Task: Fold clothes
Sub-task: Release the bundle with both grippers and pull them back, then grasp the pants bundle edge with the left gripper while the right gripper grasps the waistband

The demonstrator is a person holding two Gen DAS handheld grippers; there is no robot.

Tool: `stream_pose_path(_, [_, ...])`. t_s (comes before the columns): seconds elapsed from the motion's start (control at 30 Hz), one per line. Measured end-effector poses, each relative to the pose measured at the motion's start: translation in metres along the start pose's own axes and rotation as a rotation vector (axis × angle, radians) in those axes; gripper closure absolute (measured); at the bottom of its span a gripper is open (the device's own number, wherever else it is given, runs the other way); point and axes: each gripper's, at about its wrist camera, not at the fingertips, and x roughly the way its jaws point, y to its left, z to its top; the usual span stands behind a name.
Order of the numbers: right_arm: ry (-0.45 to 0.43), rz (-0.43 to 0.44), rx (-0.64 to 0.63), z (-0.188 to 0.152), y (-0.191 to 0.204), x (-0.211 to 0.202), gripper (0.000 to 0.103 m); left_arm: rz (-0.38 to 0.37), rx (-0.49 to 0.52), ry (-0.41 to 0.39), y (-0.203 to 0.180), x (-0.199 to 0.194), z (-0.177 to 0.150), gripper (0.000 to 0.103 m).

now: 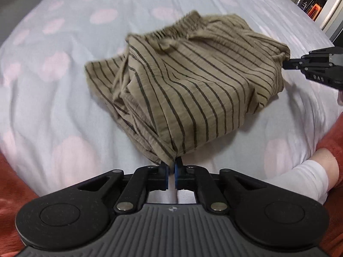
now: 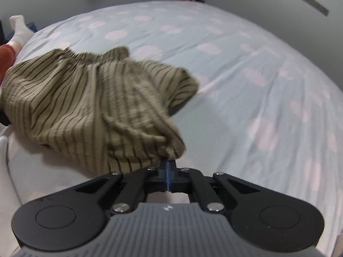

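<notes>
Item: striped garment, olive-tan with dark stripes and a gathered elastic waistband, bunched in layers at centre frame of the left wrist view, upon a pale blue bedsheet with pink spots.

Left gripper, lower centre: jaws pinched narrow on a corner of the cloth.

Right gripper, lower centre of its own view: jaws closed on another bunched corner; seen also at right edge of the left wrist view.

Step, as judged: a fold or a spreading held between two gripped corners; the pictures fit either. Whichever it was, the next move called for both corners kept level and the cloth taut.

Also present: white sock, red sleeve.
</notes>
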Motion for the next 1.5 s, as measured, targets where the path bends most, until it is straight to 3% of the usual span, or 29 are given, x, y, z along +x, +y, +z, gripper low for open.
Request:
stream_pose_path(0.17, [0.027,-0.027,0.017,-0.002,-0.007,0.007,0.103,0.057,0.058,0.064,0.000,0.008,-0.003,0.103])
stream_pose_path(0.3, [0.055,-0.034,0.017,-0.005,-0.006,0.011,0.103,0.052,-0.006,0.089,0.015,0.004,-0.007,0.100])
stream_pose_path(0.4, [0.066,-0.059,0.036,-0.007,-0.011,0.004,0.100,0.016,-0.086,0.028,0.026,-0.011,-0.006,0.082])
stream_pose_path(0.53, [0.019,-0.065,0.111,-0.008,-0.025,-0.017,0.096,-0.036,-0.195,-0.078,0.041,-0.034,-0.004,0.057])
stream_pose_path(0.57, [-0.001,-0.059,0.124,-0.007,-0.025,-0.022,0.095,-0.049,-0.222,-0.104,0.045,-0.040,-0.003,0.056])
stream_pose_path(0.7, [-0.082,-0.021,0.175,0.002,-0.025,-0.038,0.060,-0.093,-0.330,-0.209,0.058,-0.061,0.000,0.049])
stream_pose_path(0.77, [-0.121,0.016,0.199,0.009,-0.023,-0.043,0.059,-0.058,-0.372,-0.258,0.056,-0.060,0.006,0.048])
stream_pose_path(0.8, [-0.133,0.034,0.210,0.013,-0.022,-0.043,0.054,-0.039,-0.394,-0.279,0.055,-0.059,0.008,0.047])
stream_pose_path(0.83, [-0.144,0.051,0.222,0.017,-0.020,-0.043,0.042,-0.017,-0.418,-0.292,0.054,-0.059,0.010,0.044])
stream_pose_path(0.93, [-0.163,0.080,0.239,0.031,-0.014,-0.035,0.026,0.030,-0.502,-0.330,0.050,-0.051,0.014,0.043])
stream_pose_path(1.13, [-0.162,0.130,0.276,0.050,-0.005,-0.009,0.022,0.038,-0.624,-0.367,0.045,-0.027,0.020,0.043])
stream_pose_path(1.5, [-0.106,0.153,0.323,0.058,-0.003,0.044,0.022,0.064,-0.675,-0.330,0.048,0.010,0.010,0.042])
